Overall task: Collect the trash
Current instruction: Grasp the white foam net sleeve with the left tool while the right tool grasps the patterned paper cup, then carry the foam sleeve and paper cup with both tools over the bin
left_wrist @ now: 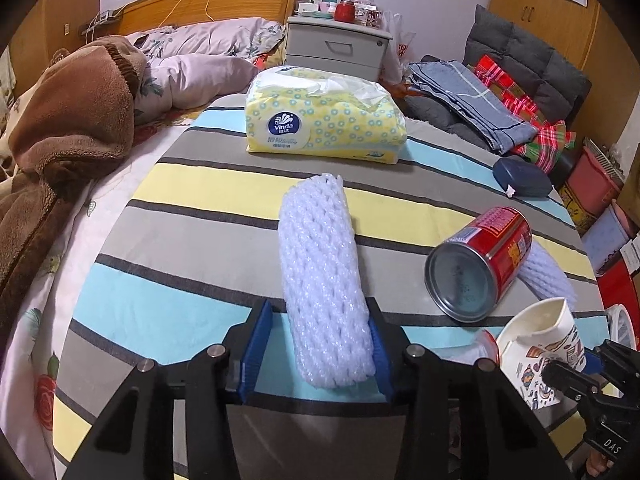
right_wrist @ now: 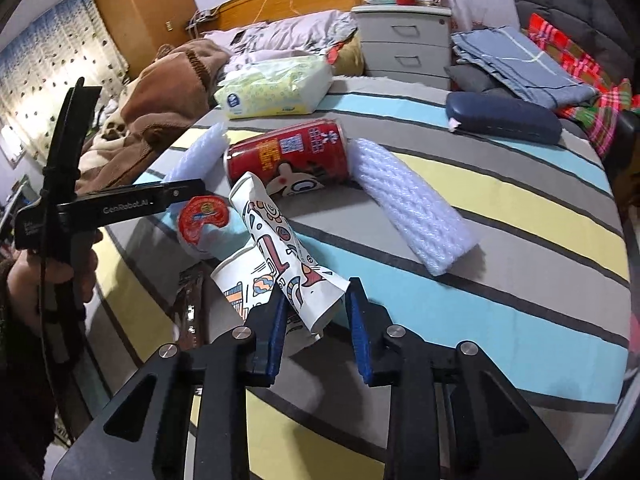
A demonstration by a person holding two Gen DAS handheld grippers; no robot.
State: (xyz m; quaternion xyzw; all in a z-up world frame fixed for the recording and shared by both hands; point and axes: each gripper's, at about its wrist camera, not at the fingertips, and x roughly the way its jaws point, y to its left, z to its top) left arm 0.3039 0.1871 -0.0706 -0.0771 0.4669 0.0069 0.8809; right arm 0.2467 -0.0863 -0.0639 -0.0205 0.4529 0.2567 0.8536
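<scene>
On the striped bedsheet, my left gripper (left_wrist: pixel 320 344) stands open around the near end of a white foam net sleeve (left_wrist: pixel 320 272); the sleeve touches the right pad, with a gap at the left pad. A red can (left_wrist: pixel 480 264) lies on its side to the right, over a second foam sleeve (right_wrist: pixel 412 208). My right gripper (right_wrist: pixel 316 328) is open around the base of a crushed patterned paper cup (right_wrist: pixel 280 256), pads not pressing it. A small cup with a red foil lid (right_wrist: pixel 206 220) lies beside the paper cup. The left gripper's body (right_wrist: pixel 120 208) shows in the right wrist view.
A yellow tissue pack (left_wrist: pixel 320 124) lies at the far side of the sheet. A dark blue case (right_wrist: pixel 504 118) sits at the right edge. Brown blanket (left_wrist: pixel 68 136) and pillows lie left; a nightstand (left_wrist: pixel 336 46) and folded clothes (left_wrist: pixel 472 96) stand behind.
</scene>
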